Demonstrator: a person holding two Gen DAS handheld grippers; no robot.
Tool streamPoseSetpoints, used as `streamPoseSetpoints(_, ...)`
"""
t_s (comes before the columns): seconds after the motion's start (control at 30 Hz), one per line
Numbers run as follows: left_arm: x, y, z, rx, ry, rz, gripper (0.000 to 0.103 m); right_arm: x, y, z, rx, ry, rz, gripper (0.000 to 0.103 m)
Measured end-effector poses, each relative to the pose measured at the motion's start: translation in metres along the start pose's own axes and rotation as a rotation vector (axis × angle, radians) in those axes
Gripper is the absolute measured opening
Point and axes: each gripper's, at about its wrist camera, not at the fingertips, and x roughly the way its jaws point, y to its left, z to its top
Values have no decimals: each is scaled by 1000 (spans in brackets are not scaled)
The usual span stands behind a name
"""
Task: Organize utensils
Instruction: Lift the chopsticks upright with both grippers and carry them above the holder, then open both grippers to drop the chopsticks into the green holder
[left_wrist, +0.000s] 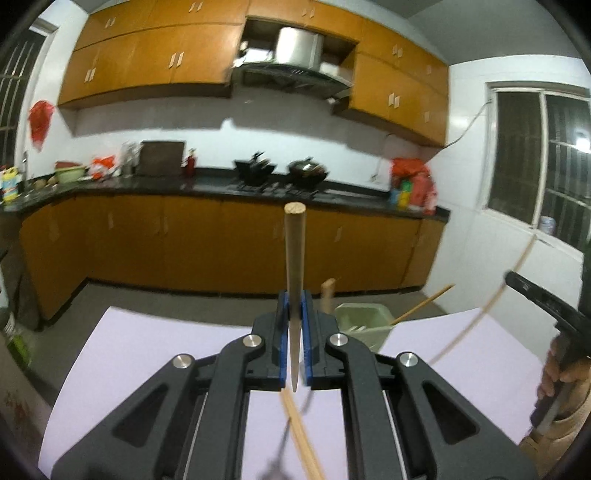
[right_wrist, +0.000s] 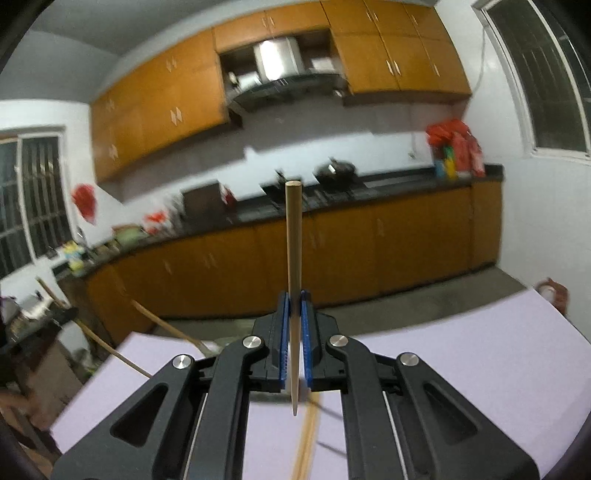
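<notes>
Much of your right-wrist view is smearing with blur, so the counter clutter at 9 o'clock is hard to read, and your right hand (left_wrist: 561, 384) is showing only partly at the 3 o'clock edge of the left view, gripping the other tool's black handle. The lavender table mat (left_wrist: 147, 354) is running out of frame at 6 o'clock in both views, and your gripper bodies are covering its middle.

Beyond the mat, orange kitchen cabinets (left_wrist: 184, 243) are filling the background, with a dark countertop (left_wrist: 207, 184) carrying two woks toward 12 o'clock. A pale green utensil holder (left_wrist: 364, 321) is sitting at the mat's far edge, just past 1 o'clock of your left gripper, with wooden sticks leaning out of it; your left gripper's right finger is hiding its near corner. Loose chopsticks (left_wrist: 301, 439) are lying on the mat at 6 o'clock, partly under the frame.

Your left gripper (left_wrist: 294, 317) is clamping narrowly on a wooden chopstick (left_wrist: 294, 254), standing upright, blunt end at 12 o'clock. Your right gripper (right_wrist: 294, 317) is pinching a second chopstick (right_wrist: 294, 236) the same way, its pointed tip hanging below the blue pads (right_wrist: 282, 339).
</notes>
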Motion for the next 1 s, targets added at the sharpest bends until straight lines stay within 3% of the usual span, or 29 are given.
streamPoseSetpoints(0.23, 9, -31, 37, -26, -127, -59, 8, 14, 29, 26, -8, -120, 47, 7)
streamPoseSetpoints(0.4, 34, -46, 57, -20, -199, -37, 8, 40, 40, 22, -39, -154, 24, 7)
streamPoseSetpoints(0.67, 90, -41, 29, -19, -81, -41, 8, 85, 32, -8, -13, -39, 8, 7)
streamPoseSetpoints(0.87, 113, -29, 9, -56, -4, -50, 8, 90, 29, -18, 12, 34, 17, 9)
streamPoseSetpoints(0.9, 114, -27, 7, -60, -1, -48, 9, 89, 29, -17, 11, 36, 14, 10)
streamPoseSetpoints(0.97, 114, -26, 6, -66, 0, -47, 11, 85, 30, -15, 9, 32, 12, 31)
streamPoseSetpoints(1.0, 113, -25, 6, -67, -2, -44, 13, 80, 30, -13, 8, 21, 9, 36)
